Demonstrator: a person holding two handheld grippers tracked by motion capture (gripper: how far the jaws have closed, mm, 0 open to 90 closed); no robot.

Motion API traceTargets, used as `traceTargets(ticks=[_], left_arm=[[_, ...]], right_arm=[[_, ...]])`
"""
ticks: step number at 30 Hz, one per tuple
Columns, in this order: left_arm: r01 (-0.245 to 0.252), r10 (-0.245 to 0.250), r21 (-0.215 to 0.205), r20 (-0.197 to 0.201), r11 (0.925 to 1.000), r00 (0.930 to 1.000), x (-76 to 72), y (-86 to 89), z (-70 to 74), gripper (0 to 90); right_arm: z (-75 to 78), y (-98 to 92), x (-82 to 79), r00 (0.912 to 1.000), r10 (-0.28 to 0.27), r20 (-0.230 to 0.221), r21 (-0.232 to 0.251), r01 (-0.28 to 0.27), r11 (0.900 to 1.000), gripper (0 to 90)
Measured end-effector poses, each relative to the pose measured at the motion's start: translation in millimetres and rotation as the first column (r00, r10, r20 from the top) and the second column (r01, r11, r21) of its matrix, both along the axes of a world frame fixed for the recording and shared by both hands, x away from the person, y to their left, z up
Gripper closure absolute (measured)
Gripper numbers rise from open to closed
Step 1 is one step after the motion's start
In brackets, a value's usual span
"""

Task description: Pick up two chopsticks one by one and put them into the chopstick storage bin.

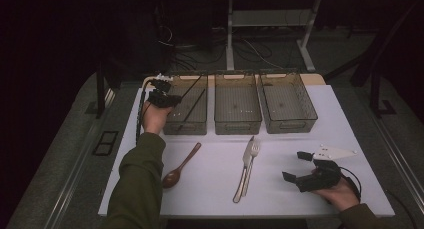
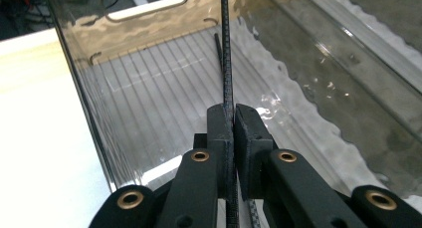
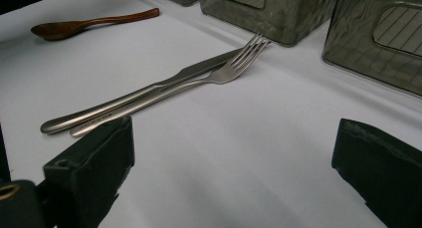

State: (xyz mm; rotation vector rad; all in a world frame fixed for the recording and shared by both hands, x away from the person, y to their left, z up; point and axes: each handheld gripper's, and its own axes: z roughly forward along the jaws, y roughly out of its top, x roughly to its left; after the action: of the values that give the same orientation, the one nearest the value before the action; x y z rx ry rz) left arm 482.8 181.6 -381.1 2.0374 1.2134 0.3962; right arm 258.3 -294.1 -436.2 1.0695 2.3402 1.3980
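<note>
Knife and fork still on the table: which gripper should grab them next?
Right, probably. The right gripper is open, empty and on the table beside the knife and fork, which lie between its jaws in its own view. The left gripper is shut on a chopstick over the left bin.

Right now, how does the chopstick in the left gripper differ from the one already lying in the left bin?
The held chopstick is clamped between the left gripper jaws and slants down into the left bin; the second chopstick lies loose, touched by no gripper. In the high view the held one crosses the bin's upper part, while the second one reaches toward the near wall. Both are thin, dark sticks inside the same bin.
</note>
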Motion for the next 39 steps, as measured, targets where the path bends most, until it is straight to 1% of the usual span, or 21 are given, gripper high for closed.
traceTargets(ticks=[3, 4, 5, 7, 9, 15, 19, 22, 26, 27, 28, 29, 30, 32, 34, 35, 38, 39], left_arm=[[-0.003, 0.003, 0.010, -0.003, 0.9999, 1.0000, 0.2, -0.1, -1.3, 83.6], [-0.005, 0.005, 0.002, 0.000, 1.0000, 1.0000, 0.3, 0.1, -1.5, 81.2], [-0.009, 0.009, 0.001, 0.001, 1.0000, 1.0000, 0.1, 0.1, -1.3, 76.3], [-0.006, 0.006, 0.006, 0.006, 1.0000, 1.0000, -0.2, 0.0, -0.9, 72.2], [-0.006, 0.006, 0.002, 0.010, 1.0000, 0.9999, -0.8, -0.3, -0.2, 69.0], [0.024, -0.024, -0.029, 0.025, 0.9993, 0.9994, -4.8, -1.5, 5.3, 60.4], [0.059, -0.057, -0.042, 0.035, 0.9974, 0.9977, -8.4, -3.0, 9.8, 53.9], [0.078, -0.075, -0.052, 0.057, 0.9956, 0.9955, -12.1, -3.8, 14.3, 50.1], [0.115, -0.109, -0.081, 0.082, 0.9900, 0.9907, -18.8, -5.5, 20.9, 45.5], [0.130, -0.122, -0.079, 0.094, 0.9884, 0.9881, -20.7, -5.8, 23.3, 44.7], [0.131, -0.123, -0.083, 0.101, 0.9879, 0.9872, -23.4, -6.9, 25.7, 43.9], [0.144, -0.135, -0.085, 0.110, 0.9859, 0.9848, -25.7, -7.2, 28.5, 42.8], [0.142, -0.130, -0.100, 0.119, 0.9847, 0.9843, -28.9, -8.6, 30.9, 41.9], [0.162, -0.145, -0.113, 0.141, 0.9804, 0.9793, -35.2, -10.5, 35.8, 39.2], [0.174, -0.154, -0.116, 0.161, 0.9779, 0.9748, -42.4, -13.4, 39.7, 36.6], [0.185, -0.164, -0.117, 0.172, 0.9756, 0.9714, -45.7, -14.5, 41.3, 35.3], [0.214, -0.190, -0.120, 0.189, 0.9693, 0.9636, -56.1, -18.6, 44.6, 32.0], [0.223, -0.197, -0.124, 0.189, 0.9669, 0.9620, -59.6, -20.7, 44.8, 31.3]], right_arm=[[0.0, 0.0, -0.1, 1.0000, 0.000, 0.001, -0.001, 0.000, 1.000, 2.7], [0.1, 0.2, -0.4, 1.0000, -0.001, 0.001, -0.001, 0.001, 1.000, 2.7], [0.1, 0.2, -0.4, 1.0000, 0.000, 0.002, -0.001, 0.000, 1.000, 2.7], [0.1, 0.2, -0.4, 1.0000, -0.001, 0.002, -0.001, 0.001, 1.000, 2.7], [0.2, 0.1, -0.4, 1.0000, -0.001, 0.001, 0.000, 0.001, 1.000, 2.7], [0.3, 0.1, -0.3, 1.0000, -0.001, 0.001, 0.001, 0.001, 1.000, 2.7], [0.2, -0.2, -0.1, 1.0000, -0.002, 0.001, 0.001, 0.002, 1.000, 2.7], [0.2, -0.5, 0.3, 1.0000, -0.004, 0.001, 0.002, 0.004, 1.000, 2.7], [0.2, -0.7, 0.8, 1.0000, -0.007, 0.001, 0.004, 0.007, 1.000, 2.7], [0.3, -0.8, 0.8, 1.0000, -0.008, 0.001, 0.005, 0.008, 1.000, 2.7], [0.3, -0.8, 0.9, 1.0000, -0.008, 0.001, 0.005, 0.008, 1.000, 2.7], [0.3, -0.9, 1.1, 1.0000, -0.008, 0.001, 0.005, 0.008, 1.000, 2.7], [0.4, -1.0, 1.2, 1.0000, -0.010, -0.001, 0.007, 0.010, 1.000, 2.7], [0.3, -1.0, 1.6, 0.9999, -0.012, -0.004, 0.009, 0.012, 1.000, 2.7], [0.1, -1.1, 2.0, 0.9999, -0.013, -0.002, 0.009, 0.013, 1.000, 2.7], [0.2, -1.1, 2.0, 0.9999, -0.013, -0.005, 0.010, 0.013, 1.000, 2.7], [-0.1, -1.0, 2.6, 0.9999, -0.011, -0.006, 0.008, 0.011, 1.000, 2.7], [-0.2, -0.8, 2.7, 0.9999, -0.014, -0.008, 0.008, 0.014, 1.000, 2.7]])
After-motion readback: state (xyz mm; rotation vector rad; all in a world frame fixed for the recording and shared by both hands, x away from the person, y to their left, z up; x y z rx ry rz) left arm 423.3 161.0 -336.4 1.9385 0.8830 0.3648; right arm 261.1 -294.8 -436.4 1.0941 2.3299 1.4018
